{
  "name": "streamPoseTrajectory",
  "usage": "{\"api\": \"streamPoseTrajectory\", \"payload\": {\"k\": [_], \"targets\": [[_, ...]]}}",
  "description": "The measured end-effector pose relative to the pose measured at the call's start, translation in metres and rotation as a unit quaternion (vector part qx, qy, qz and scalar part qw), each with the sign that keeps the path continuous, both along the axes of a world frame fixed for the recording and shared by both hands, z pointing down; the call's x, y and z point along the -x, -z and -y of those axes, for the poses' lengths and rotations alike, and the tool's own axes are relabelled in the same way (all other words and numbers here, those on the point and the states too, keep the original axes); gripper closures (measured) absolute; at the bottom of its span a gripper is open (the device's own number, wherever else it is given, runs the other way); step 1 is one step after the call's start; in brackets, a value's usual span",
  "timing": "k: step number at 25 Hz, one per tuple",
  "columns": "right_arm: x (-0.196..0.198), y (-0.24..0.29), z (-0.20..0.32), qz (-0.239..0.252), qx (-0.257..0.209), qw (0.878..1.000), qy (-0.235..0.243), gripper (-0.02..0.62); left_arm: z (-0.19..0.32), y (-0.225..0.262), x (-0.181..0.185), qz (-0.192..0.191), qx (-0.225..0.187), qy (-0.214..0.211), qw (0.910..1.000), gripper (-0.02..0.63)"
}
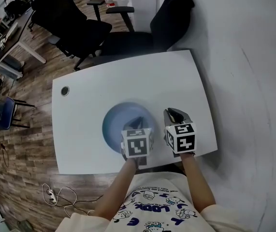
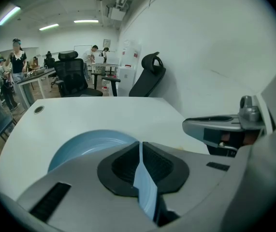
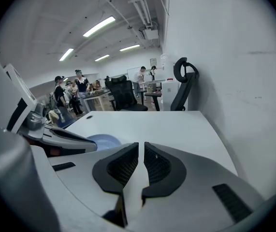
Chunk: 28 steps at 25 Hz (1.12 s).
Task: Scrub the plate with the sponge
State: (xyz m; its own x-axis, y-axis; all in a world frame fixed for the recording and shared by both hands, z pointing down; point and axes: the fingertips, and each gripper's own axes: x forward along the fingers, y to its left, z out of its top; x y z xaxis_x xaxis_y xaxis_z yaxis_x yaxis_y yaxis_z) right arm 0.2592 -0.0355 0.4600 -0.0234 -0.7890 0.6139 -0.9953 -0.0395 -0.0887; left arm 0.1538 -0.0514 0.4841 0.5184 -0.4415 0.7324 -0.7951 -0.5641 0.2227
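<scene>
Head view shows the left gripper (image 1: 137,123) pinching the near rim of the plate (image 1: 116,124) on the table (image 1: 104,86) (no sponge is visible), the right gripper (image 1: 175,114) nearly closed and empty; I think this pinch should be firm, with the plate level.

The plate (image 1: 117,124) reads plain light blue. The table (image 1: 128,76) is white, with one dark round grommet (image 1: 65,91). Your left gripper (image 1: 137,121) and right gripper (image 1: 175,114) are grey, with black ribbed pads (image 2: 123,166). Each cube (image 1: 137,144) carries black-and-white square markers. Your shirt (image 1: 157,202) is white with a blue cartoon print. The chairs (image 1: 79,28) are black. The floor (image 1: 26,129) is brown wood plank, and the wall (image 1: 244,57) is white.
</scene>
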Motion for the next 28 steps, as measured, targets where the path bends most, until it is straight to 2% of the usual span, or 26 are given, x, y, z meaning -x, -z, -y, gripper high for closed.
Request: {"api": "streamPoseTrajectory", "payload": {"k": [7, 12, 16, 19, 25, 28], "targets": [[0.021, 0.024, 0.007, -0.017, -0.064, 0.998, -0.022, 0.551, 0.013, 0.033, 0.002, -0.056, -0.067, 0.003, 0.9962, 0.577], [0.035, 0.054, 0.012, -0.019, -0.133, 0.991, -0.029, 0.552, 0.022, 0.060, 0.010, -0.069, -0.143, 0.007, 0.9873, 0.577], [0.047, 0.073, 0.011, -0.014, -0.175, 0.984, -0.030, 0.552, 0.023, 0.075, 0.017, -0.074, -0.181, 0.008, 0.9807, 0.577], [0.050, 0.079, 0.010, -0.029, -0.183, 0.982, -0.035, 0.557, 0.023, 0.083, 0.023, -0.071, -0.206, 0.005, 0.9759, 0.577], [0.055, 0.083, 0.005, -0.037, -0.195, 0.979, -0.044, 0.558, 0.018, 0.100, 0.032, -0.097, -0.247, 0.010, 0.9642, 0.577], [0.058, 0.086, 0.003, -0.044, -0.202, 0.977, -0.045, 0.558, 0.018, 0.105, 0.036, -0.096, -0.260, 0.009, 0.9607, 0.577]]}}
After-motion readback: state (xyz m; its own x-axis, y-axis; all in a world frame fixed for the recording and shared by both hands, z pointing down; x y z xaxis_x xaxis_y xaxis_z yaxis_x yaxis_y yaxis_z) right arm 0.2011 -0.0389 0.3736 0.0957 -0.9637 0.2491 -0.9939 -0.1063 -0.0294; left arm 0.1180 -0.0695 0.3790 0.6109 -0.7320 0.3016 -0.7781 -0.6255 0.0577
